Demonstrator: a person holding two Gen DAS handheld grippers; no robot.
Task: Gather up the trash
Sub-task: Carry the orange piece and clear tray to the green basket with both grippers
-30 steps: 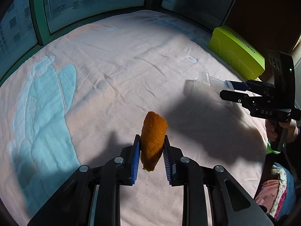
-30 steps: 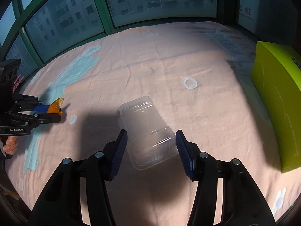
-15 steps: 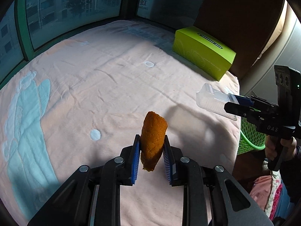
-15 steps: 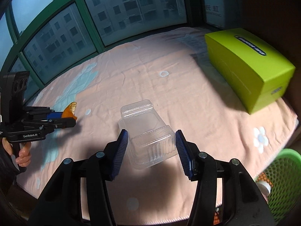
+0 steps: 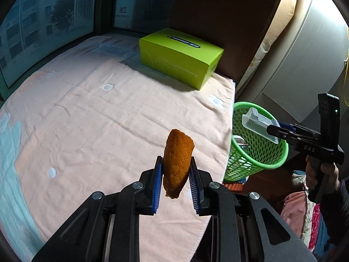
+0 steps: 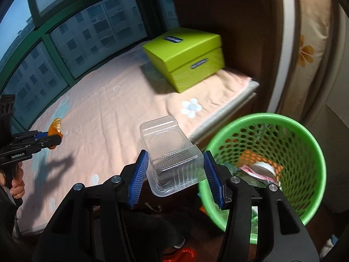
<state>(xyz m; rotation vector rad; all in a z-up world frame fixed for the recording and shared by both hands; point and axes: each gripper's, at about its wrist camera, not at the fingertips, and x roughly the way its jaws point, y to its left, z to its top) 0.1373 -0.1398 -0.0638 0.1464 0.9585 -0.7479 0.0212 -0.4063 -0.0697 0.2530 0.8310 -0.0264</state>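
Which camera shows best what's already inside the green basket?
The right wrist view: it looks down into the green basket, showing a white round lid and paper scraps at the bottom. The left wrist view sees the basket side-on, partly behind the clear plastic container.

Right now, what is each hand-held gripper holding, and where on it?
The left hand-held gripper pinches the orange peel around its lower half. The right hand-held gripper clamps the clear plastic container by its two side walls at the near end.

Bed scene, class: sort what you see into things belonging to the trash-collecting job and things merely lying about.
Job:
orange peel in left gripper
clear plastic container in right gripper
green mesh basket

Lying about:
lime-green box
pink blanket
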